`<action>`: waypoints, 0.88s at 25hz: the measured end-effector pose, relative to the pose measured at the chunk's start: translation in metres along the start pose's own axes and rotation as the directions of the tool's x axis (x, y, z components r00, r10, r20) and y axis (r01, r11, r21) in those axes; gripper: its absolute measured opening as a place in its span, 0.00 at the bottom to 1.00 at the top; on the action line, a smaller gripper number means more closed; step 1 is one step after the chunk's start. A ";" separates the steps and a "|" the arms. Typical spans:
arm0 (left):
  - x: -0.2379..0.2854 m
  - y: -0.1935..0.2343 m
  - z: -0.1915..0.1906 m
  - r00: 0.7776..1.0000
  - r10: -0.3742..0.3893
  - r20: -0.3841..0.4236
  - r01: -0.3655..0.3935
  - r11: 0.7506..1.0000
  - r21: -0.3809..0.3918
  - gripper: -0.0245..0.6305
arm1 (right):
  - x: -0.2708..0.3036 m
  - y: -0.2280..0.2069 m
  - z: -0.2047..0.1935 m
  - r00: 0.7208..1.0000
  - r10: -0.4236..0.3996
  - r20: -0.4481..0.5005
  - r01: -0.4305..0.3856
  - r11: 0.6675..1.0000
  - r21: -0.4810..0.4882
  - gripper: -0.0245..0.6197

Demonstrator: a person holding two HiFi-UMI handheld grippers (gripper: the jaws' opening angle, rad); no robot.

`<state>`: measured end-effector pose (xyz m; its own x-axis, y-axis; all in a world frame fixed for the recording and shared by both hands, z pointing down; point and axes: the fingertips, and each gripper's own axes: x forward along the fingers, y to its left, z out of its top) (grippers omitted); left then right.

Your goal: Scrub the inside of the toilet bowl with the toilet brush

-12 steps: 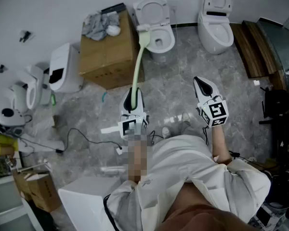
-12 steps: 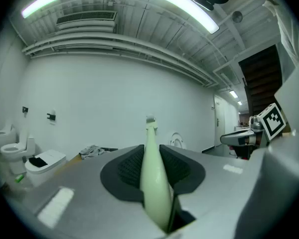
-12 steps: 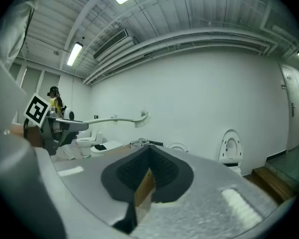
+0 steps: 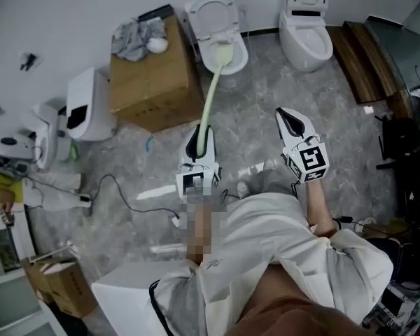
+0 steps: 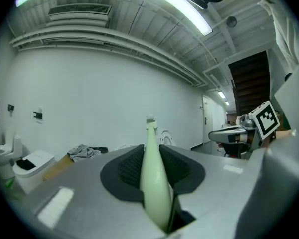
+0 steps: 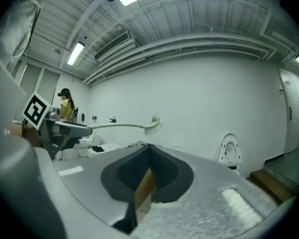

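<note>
My left gripper point(image 4: 199, 137) is shut on the lower end of a pale green toilet brush point(image 4: 208, 96). Its bristle head point(image 4: 222, 53) lies over the bowl of the near white toilet point(image 4: 243, 56) in the head view, and that toilet's seat is raised. The right gripper view shows the brush point(image 6: 120, 126) held level in the air, with the bristles point(image 6: 153, 125) clear of anything. In the left gripper view the handle point(image 5: 152, 183) runs out between the pads. My right gripper point(image 4: 288, 116) hovers to the right, shut and holding nothing point(image 6: 148, 148).
A cardboard box point(image 4: 150, 75) with grey rags point(image 4: 136, 37) stands left of the toilet. A second toilet point(image 4: 304, 37) stands at the back right, with wooden planks point(image 4: 367, 61) beside it. White fixtures point(image 4: 87, 103) and a cable point(image 4: 119, 187) lie on the floor at the left.
The brush head has swung right from the toilet's left rim to over the bowl. The left gripper shifted slightly with it, and the right gripper has barely moved.
</note>
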<state>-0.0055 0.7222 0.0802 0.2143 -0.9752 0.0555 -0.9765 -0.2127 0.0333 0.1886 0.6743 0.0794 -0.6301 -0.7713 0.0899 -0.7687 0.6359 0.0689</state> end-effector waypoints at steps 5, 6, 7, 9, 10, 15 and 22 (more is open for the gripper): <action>0.021 0.008 -0.002 1.000 -0.002 -0.012 0.002 1.000 0.004 0.21 | 0.019 -0.004 -0.007 1.000 0.002 -0.025 -0.002 1.000 0.009 0.04; 0.027 0.009 -0.003 1.000 0.002 -0.013 -0.002 1.000 0.000 0.21 | 0.025 -0.007 -0.007 1.000 0.006 -0.026 -0.006 1.000 0.009 0.04; 0.034 0.010 -0.003 1.000 0.006 -0.014 -0.006 1.000 -0.001 0.21 | 0.032 -0.011 -0.007 1.000 0.011 -0.025 -0.011 1.000 0.010 0.04; 0.050 0.010 -0.003 1.000 0.009 -0.018 -0.009 1.000 0.003 0.21 | 0.044 -0.021 -0.007 1.000 0.023 -0.019 -0.023 1.000 0.013 0.04; 0.059 0.010 -0.002 1.000 0.009 -0.017 -0.009 1.000 0.005 0.21 | 0.050 -0.027 -0.007 0.999 0.030 -0.015 -0.029 0.999 0.014 0.04; 0.103 0.020 0.003 0.999 0.030 -0.017 -0.030 1.000 0.003 0.21 | 0.094 -0.057 -0.006 0.998 0.058 -0.009 -0.058 0.998 0.018 0.04; 0.176 0.026 0.009 0.996 0.079 -0.034 -0.079 0.997 0.004 0.21 | 0.151 -0.120 -0.003 0.995 0.102 -0.012 -0.102 0.995 0.022 0.04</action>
<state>0.0069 0.5443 0.0824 0.1373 -0.9863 0.0919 -0.9905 -0.1356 0.0245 0.1861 0.4811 0.0881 -0.7038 -0.7021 0.1087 -0.7028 0.7104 0.0375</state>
